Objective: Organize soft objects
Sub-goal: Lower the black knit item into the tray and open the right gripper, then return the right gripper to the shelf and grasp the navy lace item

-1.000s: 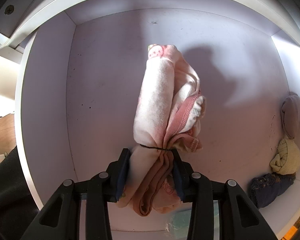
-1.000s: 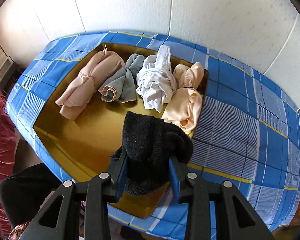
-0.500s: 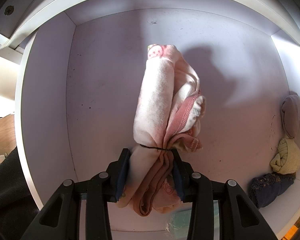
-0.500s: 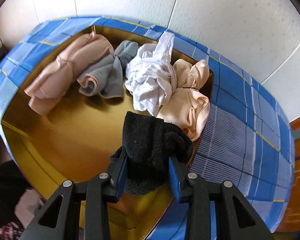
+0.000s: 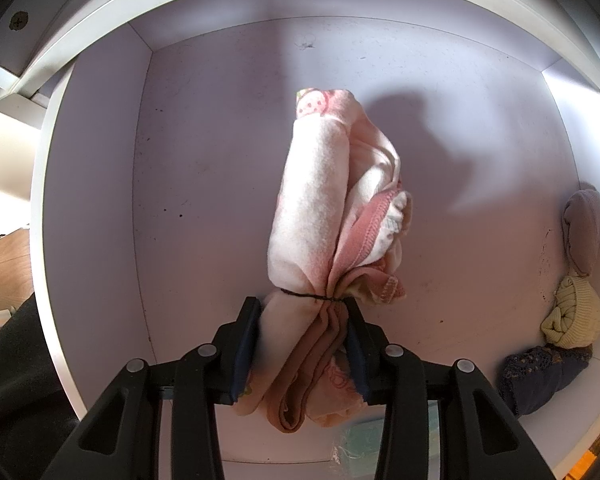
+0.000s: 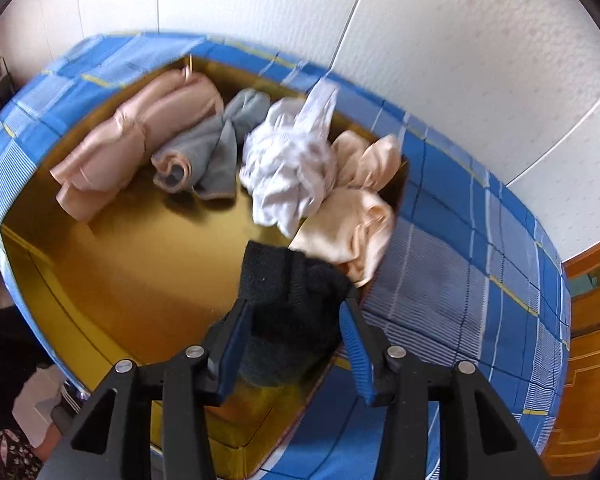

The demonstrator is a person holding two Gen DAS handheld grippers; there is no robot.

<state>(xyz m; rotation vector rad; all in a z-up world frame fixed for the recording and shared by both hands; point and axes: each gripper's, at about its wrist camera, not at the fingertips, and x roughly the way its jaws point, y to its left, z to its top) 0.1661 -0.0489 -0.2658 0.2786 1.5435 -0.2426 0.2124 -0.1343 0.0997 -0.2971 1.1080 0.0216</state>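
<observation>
Bright daylight, hard shadows — fisheye-warped rims, right view motion-blurred.

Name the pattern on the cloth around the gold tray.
Blue plaid cloth with white and yellow lines; right wrist view.

Nine cloth bundles (image 5: 332, 216), two boxes (image 6: 100, 280).

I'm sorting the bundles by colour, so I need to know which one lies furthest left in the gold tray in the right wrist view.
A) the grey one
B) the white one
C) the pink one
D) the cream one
C: the pink bundle lies at the left end of the gold tray, with the grey bundle, white bundle and cream bundle following to its right.
</observation>
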